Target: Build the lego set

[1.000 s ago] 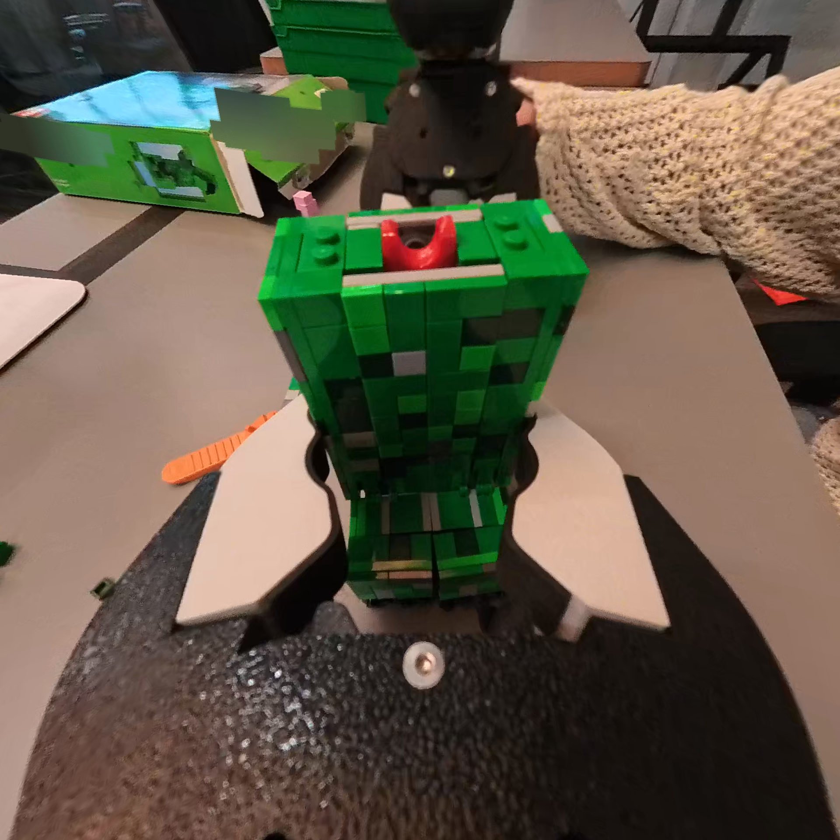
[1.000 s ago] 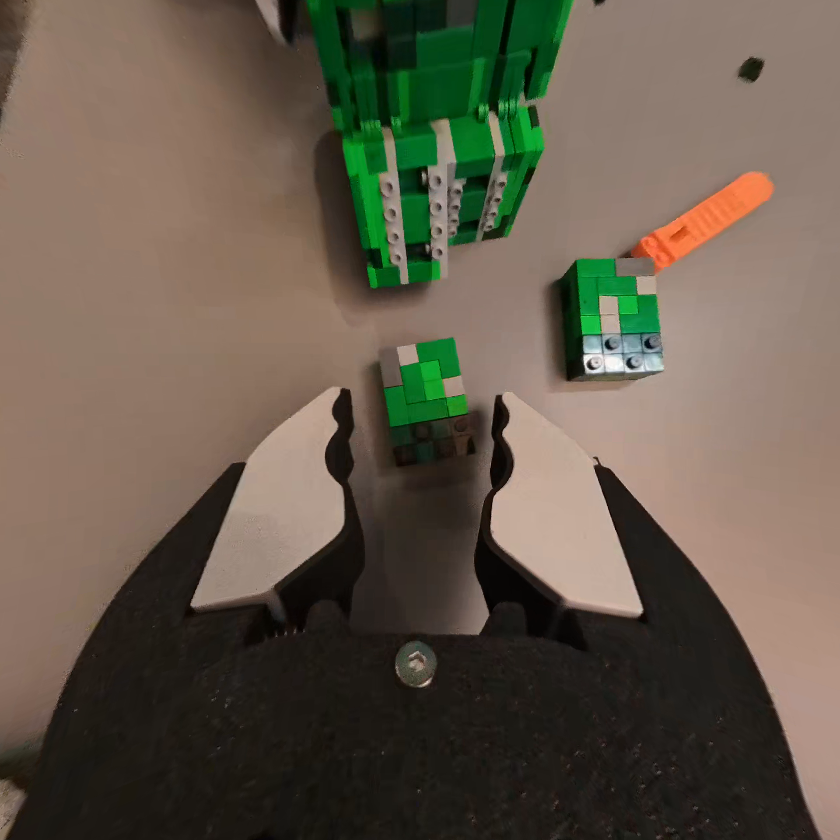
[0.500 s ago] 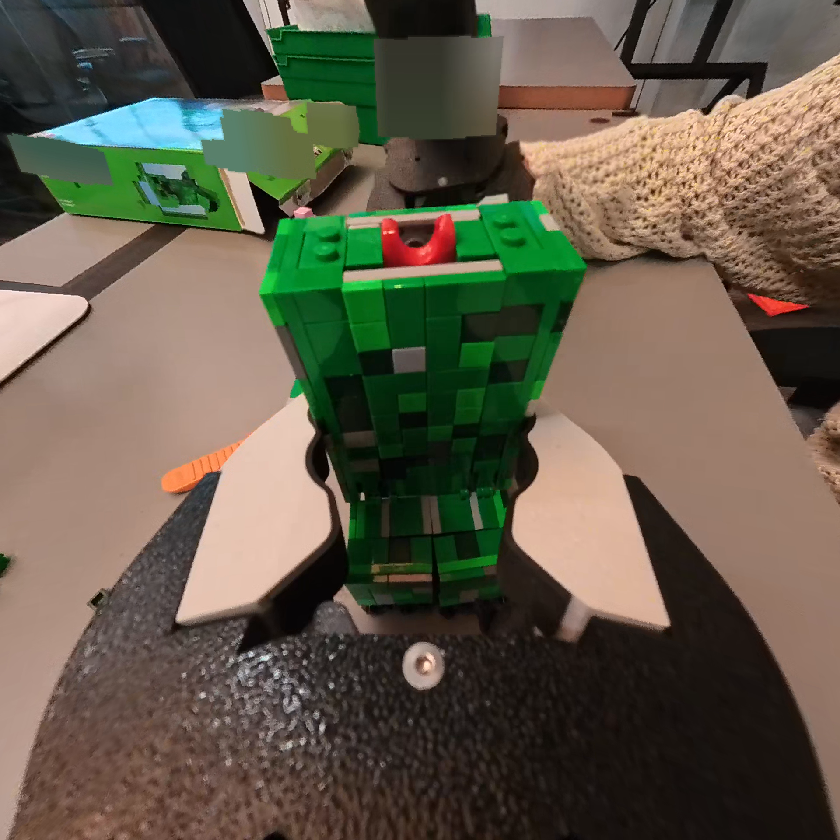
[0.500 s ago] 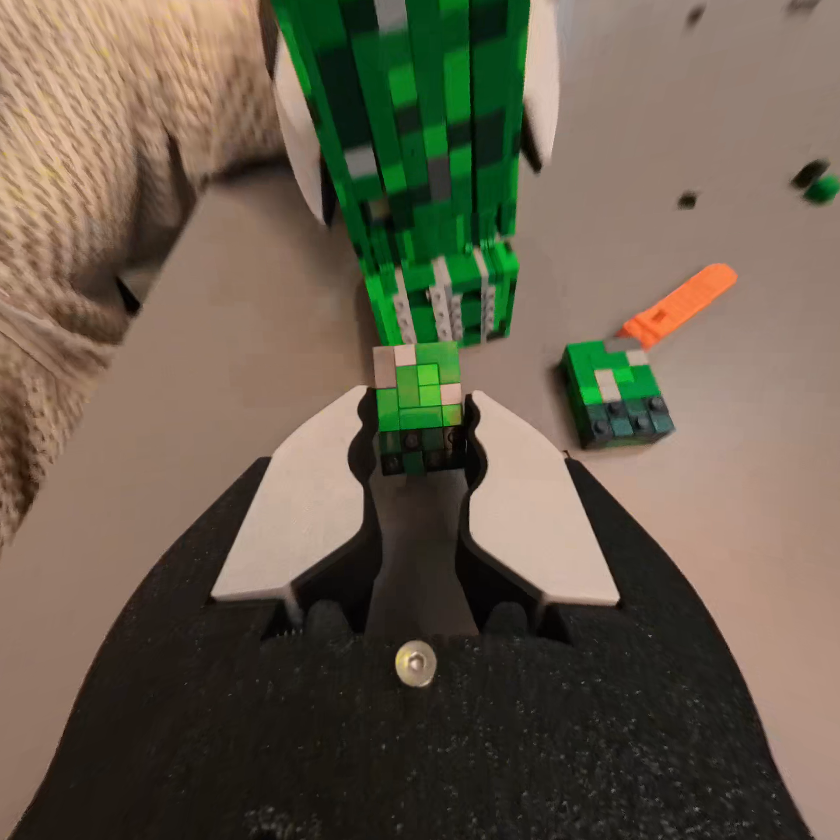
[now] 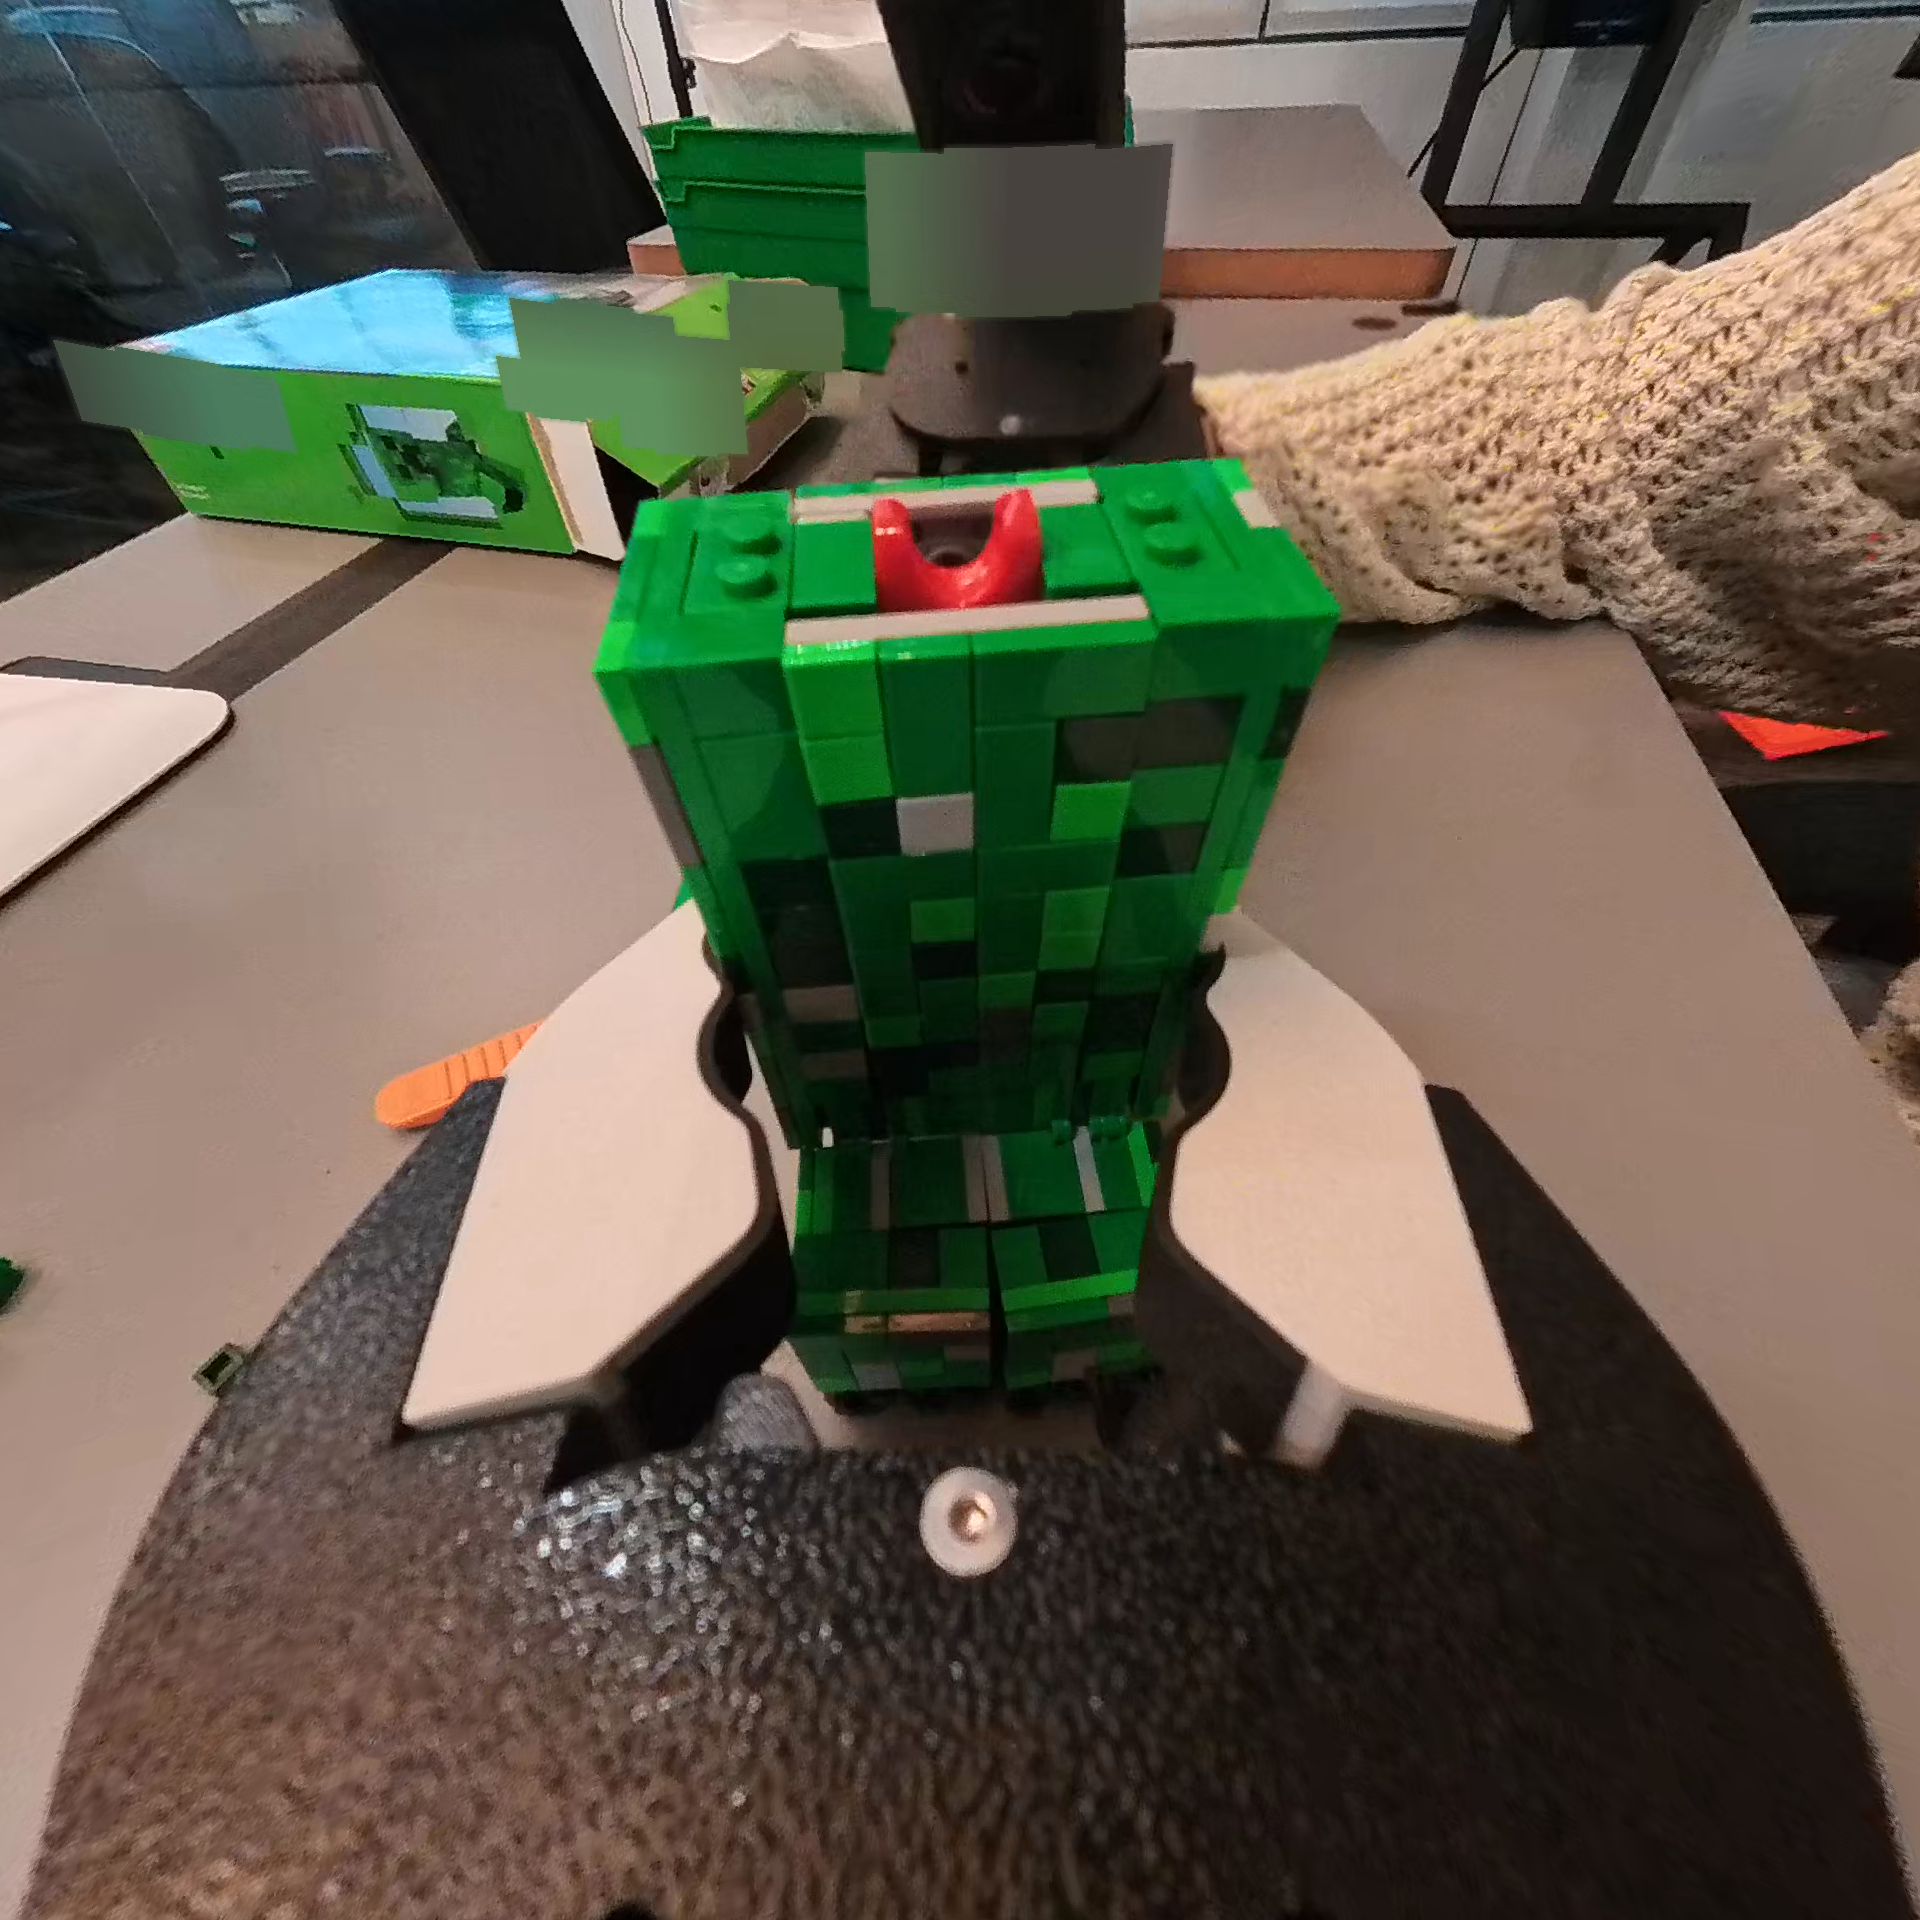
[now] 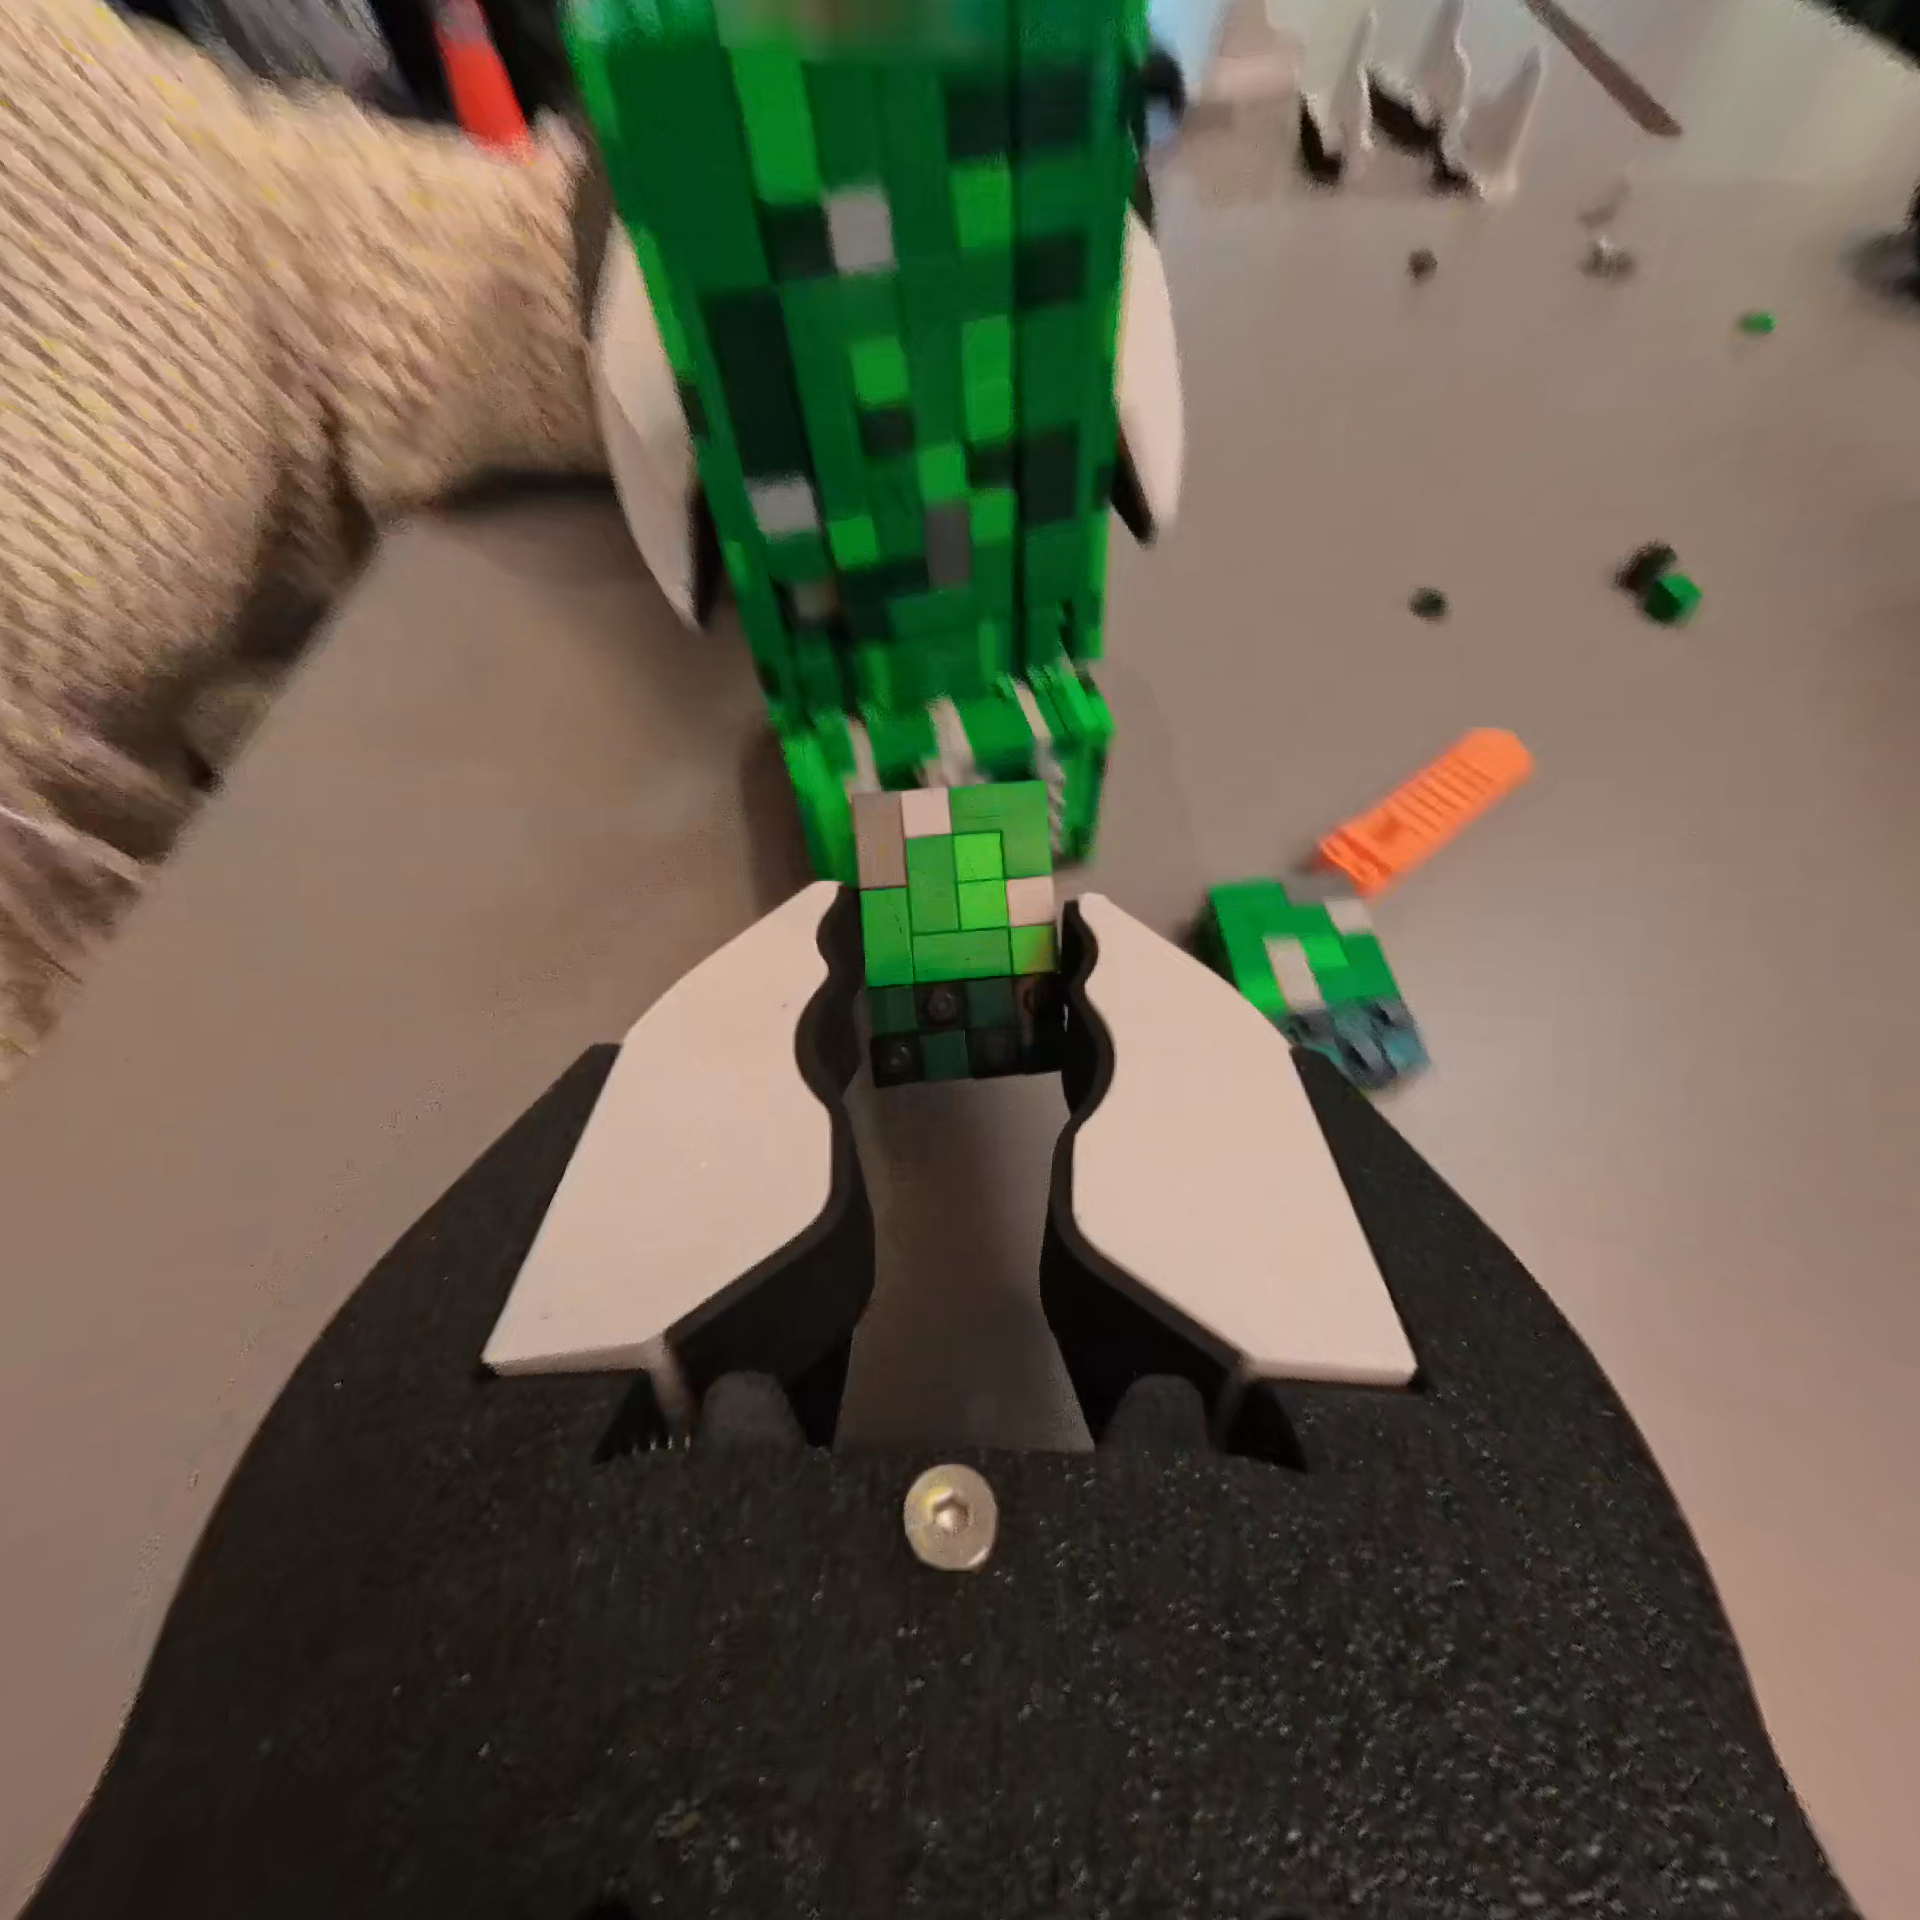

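Soft, even indoor light fills both views, with only faint shadows on the grey surface (image 5: 312,883). Small glints sparkle on the textured black body of the left tool (image 5: 966,1039), and the top of the green brick figure (image 5: 966,831) shines slightly. The left wrist view is fairly sharp. The right wrist view is smeared by motion: the knitted sleeve (image 6: 208,343) and the orange strip (image 6: 1429,805) blur. Wide-angle bending curves the edges.
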Available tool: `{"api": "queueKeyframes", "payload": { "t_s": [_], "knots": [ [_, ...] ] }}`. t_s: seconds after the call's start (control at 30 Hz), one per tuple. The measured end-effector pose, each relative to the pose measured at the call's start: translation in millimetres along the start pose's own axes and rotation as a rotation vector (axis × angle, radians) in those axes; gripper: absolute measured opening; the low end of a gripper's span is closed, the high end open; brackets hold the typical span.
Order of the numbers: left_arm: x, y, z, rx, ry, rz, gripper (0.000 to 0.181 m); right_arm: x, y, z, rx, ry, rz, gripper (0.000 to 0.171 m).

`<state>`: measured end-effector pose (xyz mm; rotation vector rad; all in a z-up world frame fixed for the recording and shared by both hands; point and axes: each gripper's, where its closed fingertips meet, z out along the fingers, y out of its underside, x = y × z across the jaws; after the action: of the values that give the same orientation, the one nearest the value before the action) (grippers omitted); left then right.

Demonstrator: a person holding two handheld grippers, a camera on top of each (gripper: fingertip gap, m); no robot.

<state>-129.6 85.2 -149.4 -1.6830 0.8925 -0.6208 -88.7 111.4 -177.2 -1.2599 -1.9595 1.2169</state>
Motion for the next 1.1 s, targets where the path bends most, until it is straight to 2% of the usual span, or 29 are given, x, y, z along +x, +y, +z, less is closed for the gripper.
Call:
{"api": "queueKeyframes", "payload": {
  "t_s": [0.1,0.2,0.27,0.37,0.5,0.6,0.7,1.1],
  "knots": [
    [0,0,-1,0.006,-0.003,-0.001,0.082,20,41,-15,-0.274,0.112,-0.067,0.036],
    [0,0,-1,0.012,-0.004,-0.003,0.081,16,59,-15,-0.380,0.080,-0.062,0.036],
    [0,0,-1,0.016,-0.004,-0.003,0.081,20,50,-14,-0.363,0.120,-0.112,0.053],
    [0,0,-1,0.019,-0.001,-0.005,0.081,-3,21,-2,-0.255,0.032,-0.173,0.056],
    [0,0,-1,0.021,0.002,-0.006,0.081,-10,30,24,-0.379,0.008,-0.191,0.061],
    [0,0,-1,0.020,0.002,-0.005,0.081,-15,30,36,-0.376,-0.052,-0.167,0.057],
    [0,1,-1,0.009,-0.003,-0.005,0.081,-13,29,37,-0.375,-0.075,-0.182,0.036],
    [-1,2,0,-0.027,-0.010,-0.010,0.081,-13,5,15,-0.299,-0.120,-0.181,0.036]
  ]
}}
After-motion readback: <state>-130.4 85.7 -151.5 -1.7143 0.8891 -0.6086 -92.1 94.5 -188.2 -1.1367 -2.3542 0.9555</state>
